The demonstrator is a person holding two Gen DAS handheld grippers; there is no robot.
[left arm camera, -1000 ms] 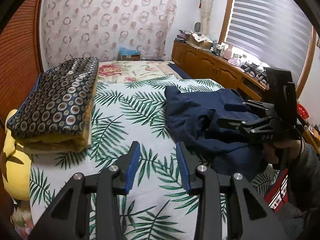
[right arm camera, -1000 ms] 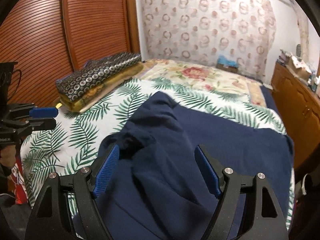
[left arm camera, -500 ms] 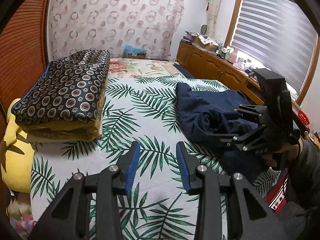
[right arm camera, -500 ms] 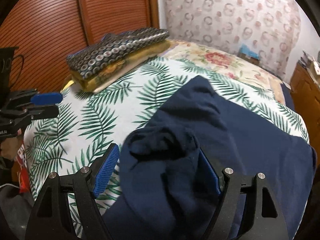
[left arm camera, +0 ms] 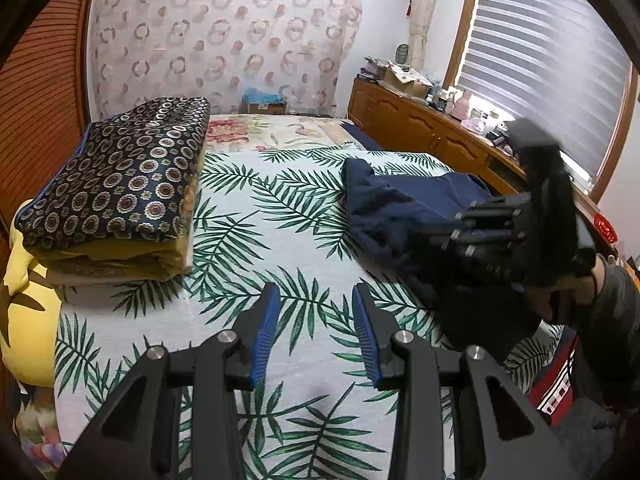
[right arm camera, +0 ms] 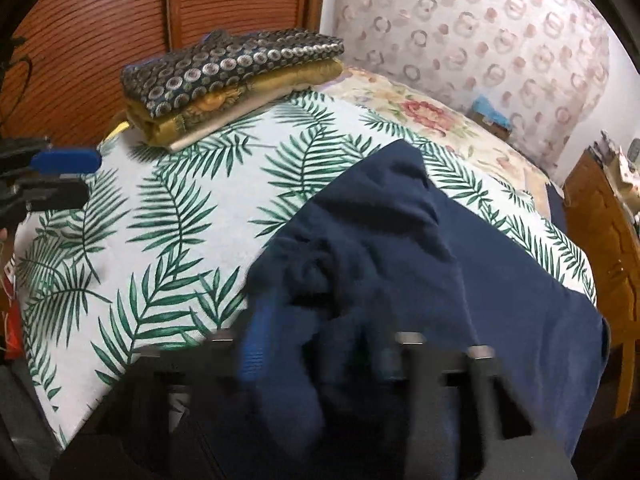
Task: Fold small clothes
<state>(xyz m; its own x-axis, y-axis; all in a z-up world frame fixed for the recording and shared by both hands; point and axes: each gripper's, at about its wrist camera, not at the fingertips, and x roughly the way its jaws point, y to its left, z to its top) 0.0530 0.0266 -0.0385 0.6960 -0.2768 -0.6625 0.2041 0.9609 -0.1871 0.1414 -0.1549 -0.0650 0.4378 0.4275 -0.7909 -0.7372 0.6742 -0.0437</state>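
Palm-leaf bedding (left arm camera: pixel 288 248) covers the bed under both your tools, with a broad bare stretch of it between the folded quilt stack (left arm camera: pixel 120 184) at the far left corner and the navy garment (left arm camera: pixel 384 208) on the right half. Behind the bed hangs a ring-patterned curtain (left arm camera: pixel 224 36); a wooden dresser (left arm camera: pixel 420 128) runs close along the bed's right edge, so your spare room lies to the left.

Your left gripper (left arm camera: pixel 314 320) hangs above bare sheet, jaws partly apart with nothing between them. Your right gripper (right arm camera: pixel 320 352) is blurred; its jaws have just been closing, and navy cloth is bunched between the blue pads, pinched at the garment's near left corner.

From the right wrist view the garment (right arm camera: pixel 460 264) runs long from that near corner toward the dresser side, its back peak pointing at the floral pillow (right arm camera: pixel 424 112). Its right part lies flat; the left is crumpled.
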